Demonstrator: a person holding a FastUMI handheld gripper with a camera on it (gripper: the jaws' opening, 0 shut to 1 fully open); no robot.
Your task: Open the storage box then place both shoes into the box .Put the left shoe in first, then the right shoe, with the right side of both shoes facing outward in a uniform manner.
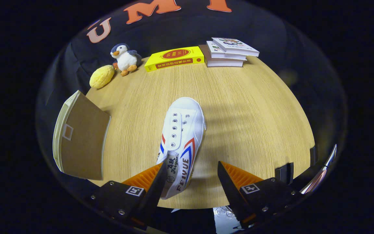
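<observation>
Shoe (181,143) on table (252,130), heel between the open tongs (192,182).

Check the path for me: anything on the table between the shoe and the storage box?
Nothing visible. Bare table lies between the white shoe and the storage box beside it. The gripper is open, the shoe's heel between its fingers.

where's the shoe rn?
The white shoe lies on the wooden table, heel end between the open gripper fingers beside the left finger, toe pointing toward the books; the storage box sits to its left.
</observation>
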